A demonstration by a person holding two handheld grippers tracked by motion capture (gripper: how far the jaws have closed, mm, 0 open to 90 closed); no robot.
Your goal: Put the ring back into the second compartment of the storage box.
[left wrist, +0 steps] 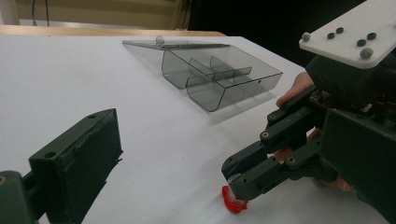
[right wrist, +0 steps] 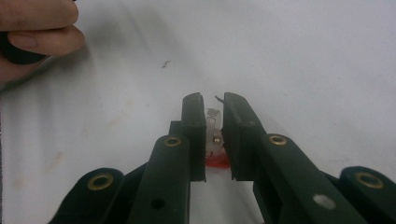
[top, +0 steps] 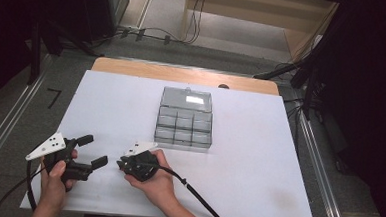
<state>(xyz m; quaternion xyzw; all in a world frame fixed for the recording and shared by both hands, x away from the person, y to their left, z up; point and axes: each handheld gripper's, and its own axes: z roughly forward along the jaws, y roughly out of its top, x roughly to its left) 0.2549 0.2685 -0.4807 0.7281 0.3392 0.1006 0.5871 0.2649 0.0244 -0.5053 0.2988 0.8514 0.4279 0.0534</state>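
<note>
Hands reach in from the near edge of a white table (top: 256, 192), each holding a black two-jaw gripper. At the left, the left gripper (top: 92, 151) hovers low over the table with its jaws spread wide and nothing between them. Just to its right, the right gripper (top: 123, 165) tips down to the surface, its jaws drawn nearly together around a small red and clear piece (left wrist: 233, 204) that rests on the table; in the right gripper view the piece (right wrist: 214, 135) sits pinched between the two pads. Whether the hold is firm cannot be told, since the piece is tiny and partly hidden. Farther right and toward the back stands a clear plastic box (top: 184, 126) with small compartments, its lid (top: 186, 97) folded open behind it, well apart from both grippers. The likely risk is a weak pinch: the pads seem to catch only the upper part of the piece, so a lift may let it twist, slip and drop back, or flick away across the smooth surface. Carried over the box, such a small piece could also land in the wrong compartment or bounce off a divider.
</note>
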